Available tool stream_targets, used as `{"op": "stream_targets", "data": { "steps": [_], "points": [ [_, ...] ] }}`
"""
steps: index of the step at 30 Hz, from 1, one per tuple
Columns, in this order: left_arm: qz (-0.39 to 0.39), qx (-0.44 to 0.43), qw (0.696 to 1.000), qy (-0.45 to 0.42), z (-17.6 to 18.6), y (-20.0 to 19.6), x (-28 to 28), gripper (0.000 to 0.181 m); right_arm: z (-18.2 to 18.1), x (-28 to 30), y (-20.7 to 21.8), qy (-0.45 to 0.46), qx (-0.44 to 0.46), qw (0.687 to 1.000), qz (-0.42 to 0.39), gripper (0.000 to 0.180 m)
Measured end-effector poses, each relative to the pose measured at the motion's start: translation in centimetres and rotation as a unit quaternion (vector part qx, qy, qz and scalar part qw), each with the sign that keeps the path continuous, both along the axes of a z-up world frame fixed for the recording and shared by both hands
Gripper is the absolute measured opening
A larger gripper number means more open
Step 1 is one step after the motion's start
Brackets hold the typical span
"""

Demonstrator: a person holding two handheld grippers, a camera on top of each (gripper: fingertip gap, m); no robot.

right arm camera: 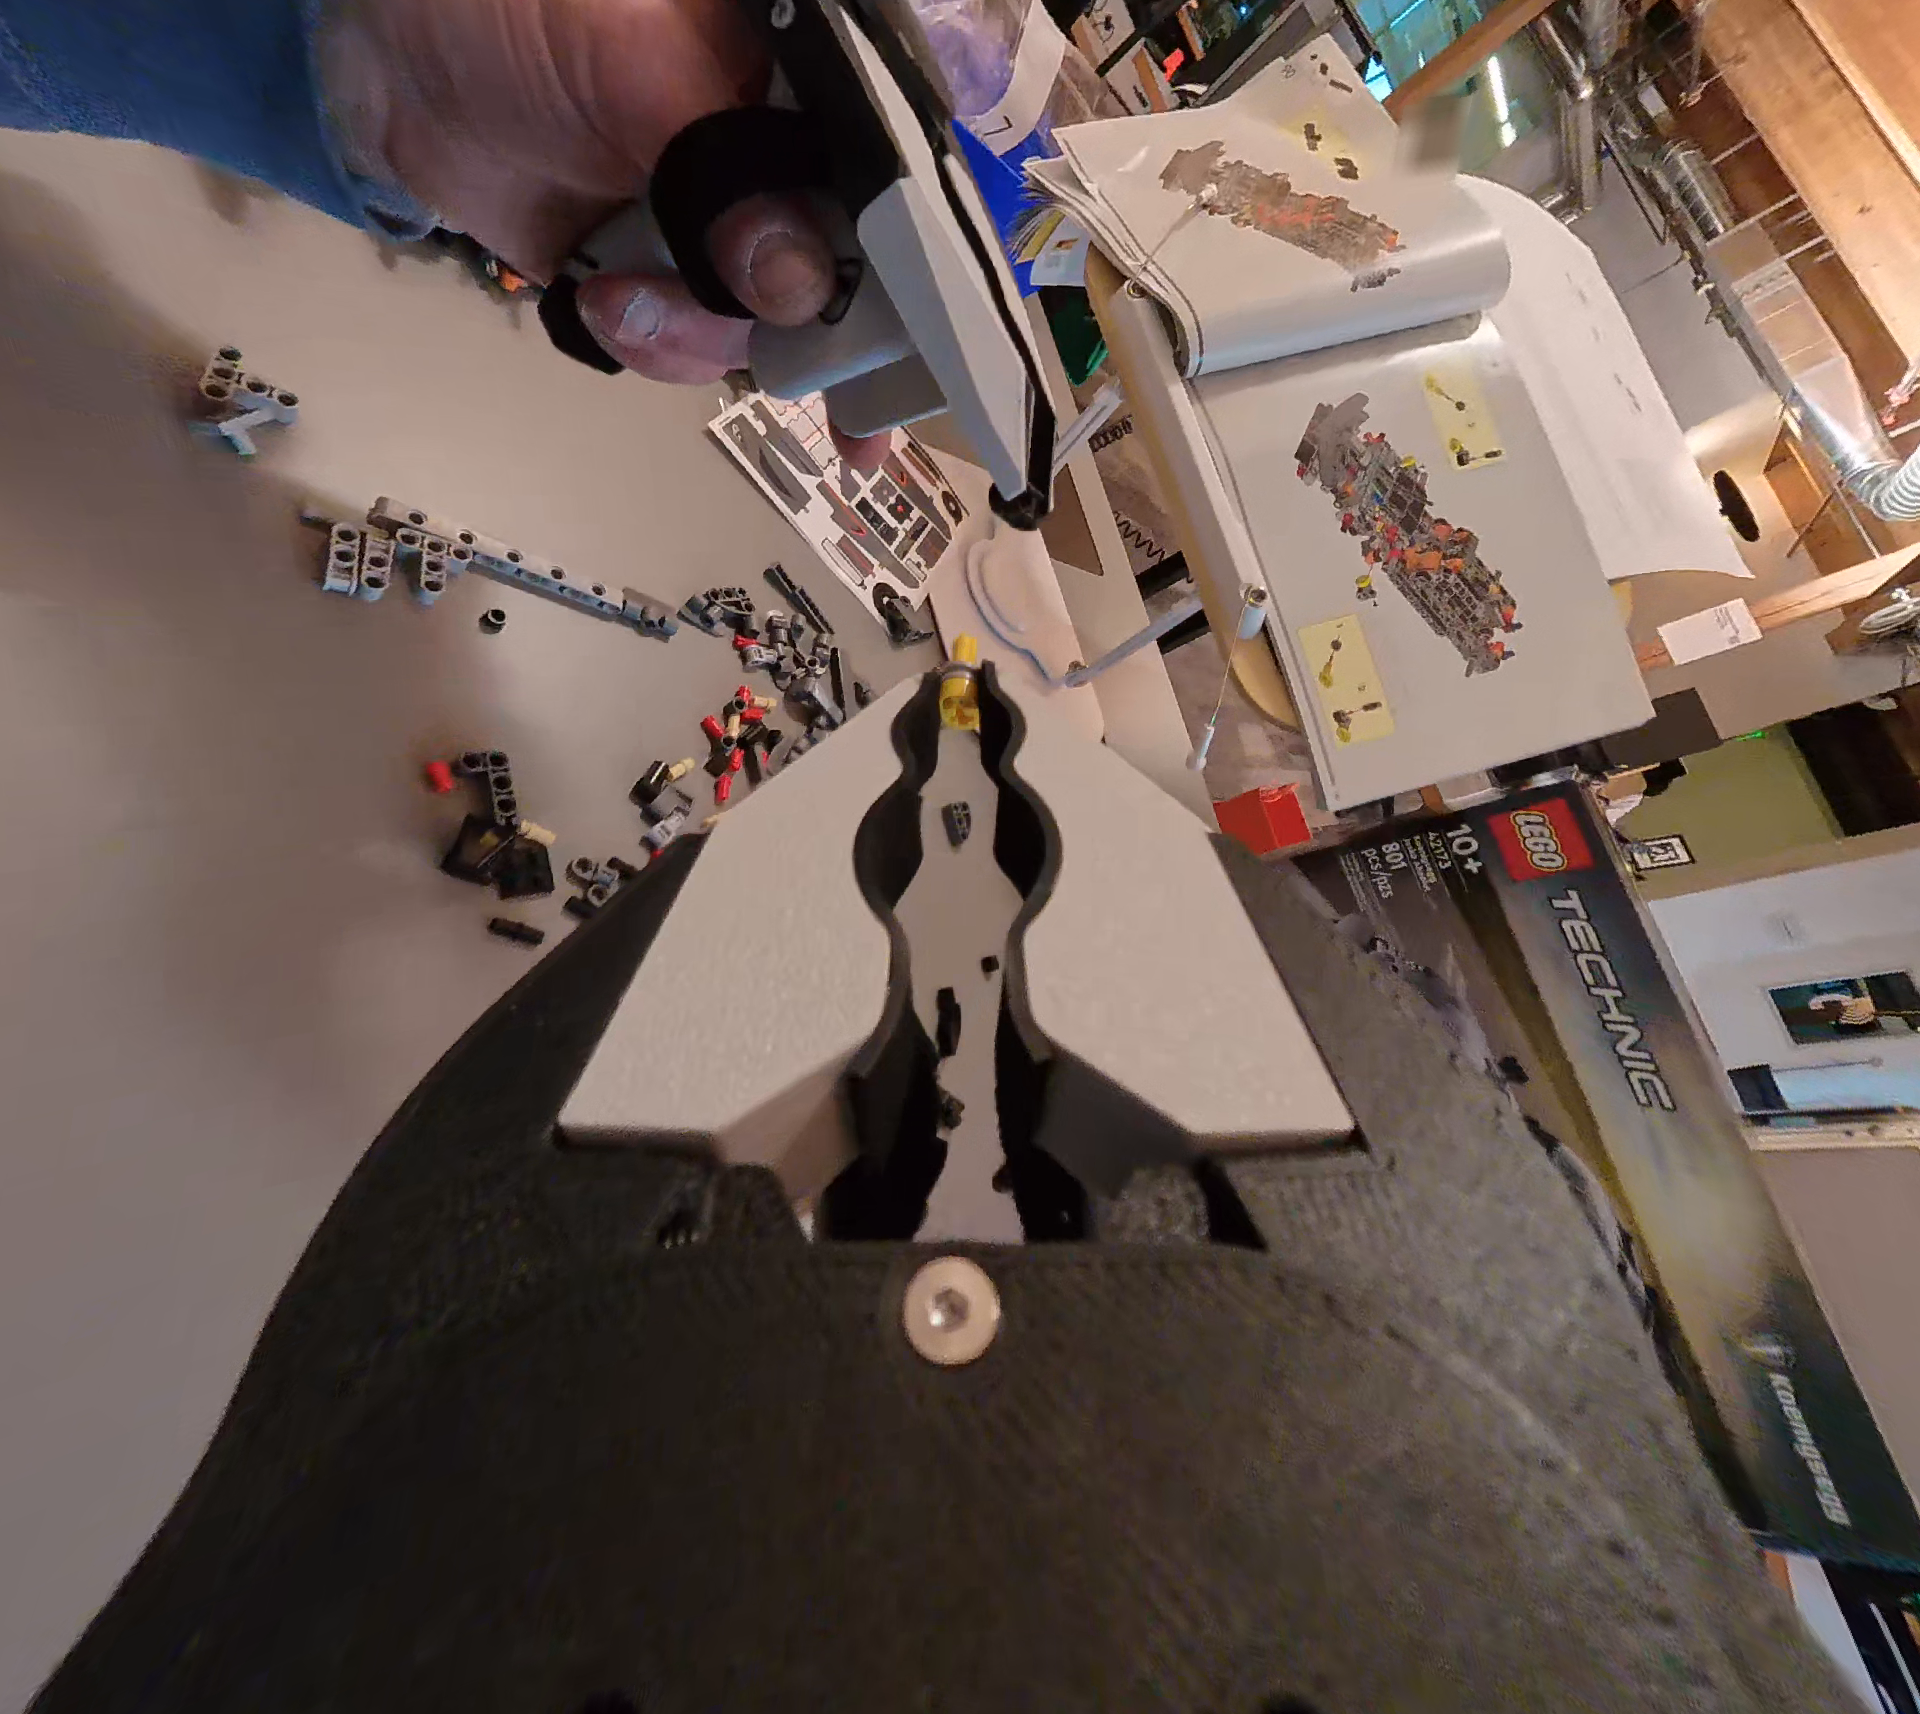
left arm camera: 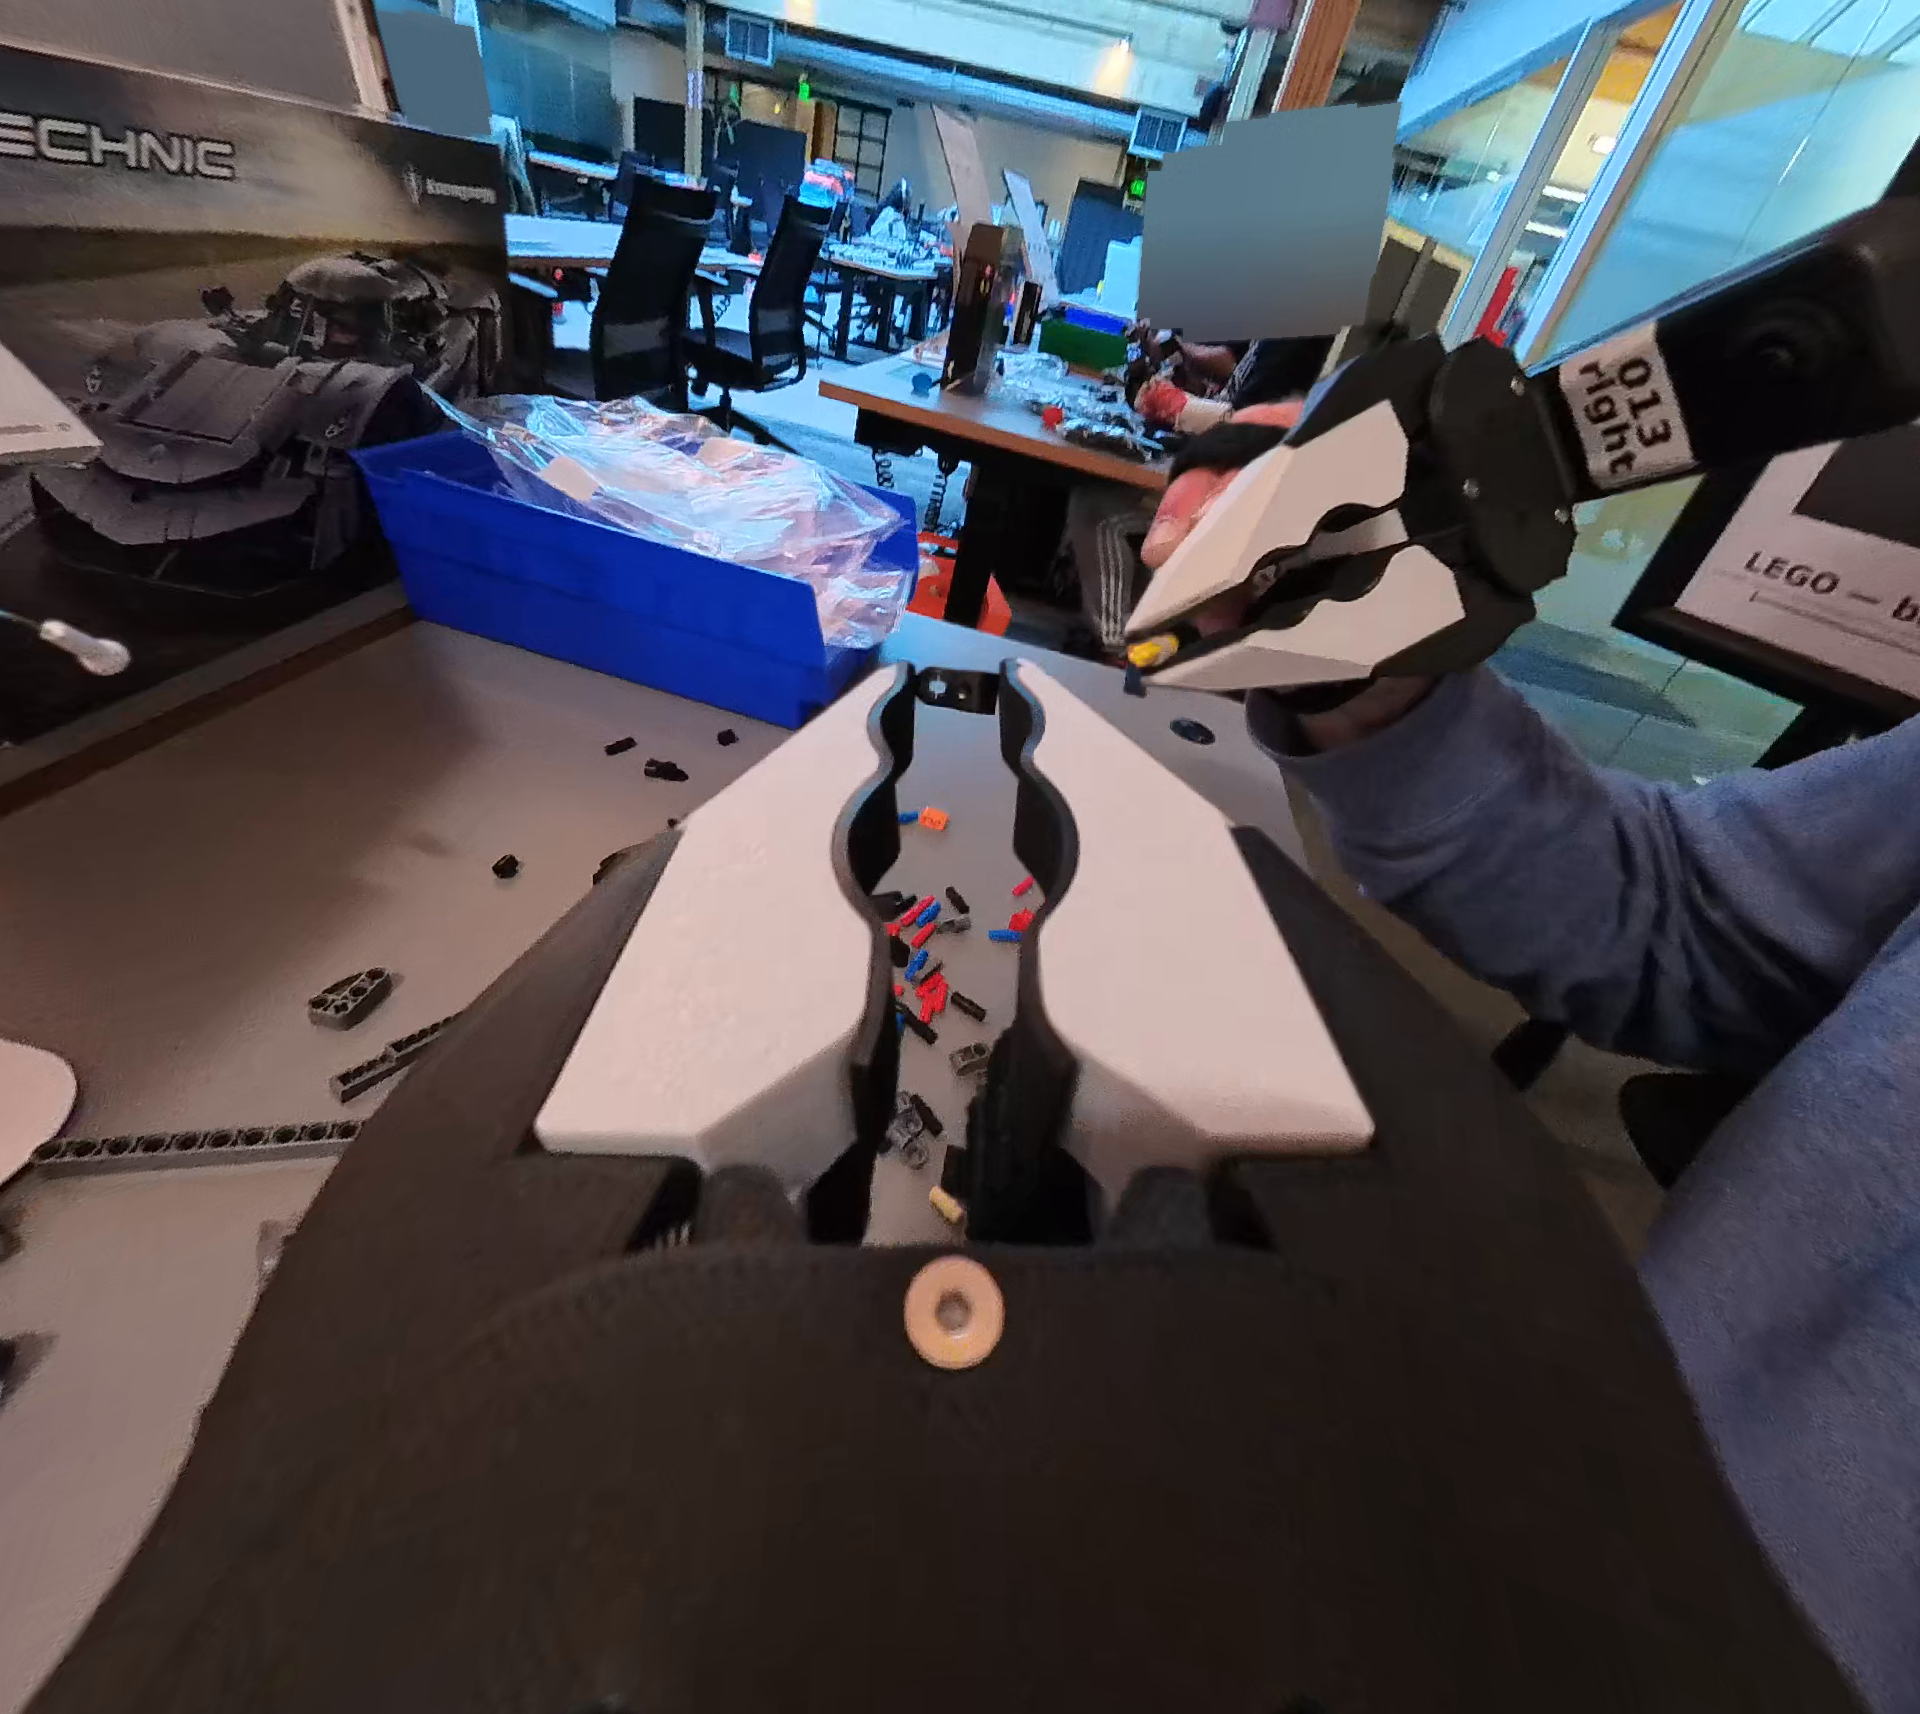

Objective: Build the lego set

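My left gripper point(left arm camera: 954, 693) is shut on a small black piece with a hole point(left arm camera: 940, 685) and holds it above the grey table point(left arm camera: 260, 833). My right gripper point(right arm camera: 958, 677) is shut on a small yellow pin piece point(right arm camera: 958, 702), whose end sticks out past the tips. In the left wrist view the right gripper point(left arm camera: 1138, 667) hangs just to the right of the left tips, a short gap apart, with the yellow piece point(left arm camera: 1146, 652) showing. In the right wrist view the left gripper point(right arm camera: 1016, 511) is above and slightly right of the right tips.
Small red, blue and black pins point(left arm camera: 925, 947) lie scattered on the table under the grippers. Grey beams point(right arm camera: 520, 563) and a sticker sheet point(right arm camera: 842, 501) lie nearby. An open instruction booklet point(right arm camera: 1403, 521), the set's box point(right arm camera: 1610, 1041) and a blue bin with plastic bags point(left arm camera: 623, 563) stand around the table's edges. The tips of one gripper are about 6 cm away from the tips of the other.
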State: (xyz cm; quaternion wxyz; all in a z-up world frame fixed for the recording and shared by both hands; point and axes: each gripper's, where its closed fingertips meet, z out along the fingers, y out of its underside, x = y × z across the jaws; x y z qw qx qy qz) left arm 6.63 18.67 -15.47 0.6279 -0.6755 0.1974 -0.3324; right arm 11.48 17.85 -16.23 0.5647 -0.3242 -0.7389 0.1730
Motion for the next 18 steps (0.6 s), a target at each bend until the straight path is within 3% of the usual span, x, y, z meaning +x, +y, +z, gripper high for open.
{"op": "stream_targets", "data": {
  "steps": [10, 18],
  "points": [
    [-0.035, 0.028, 0.994, -0.104, 1.7, -0.1, -0.5, 0.014, 1.3, -1.6, 0.6, 0.021, 0.005, 1.000, 0.006, 0.004],
    [-0.112, 0.053, 0.970, -0.208, 3.4, -1.5, -0.1, 0.013, 3.1, -2.8, -0.4, 0.052, 0.018, 0.998, 0.018, 0.004]
  ]
}}
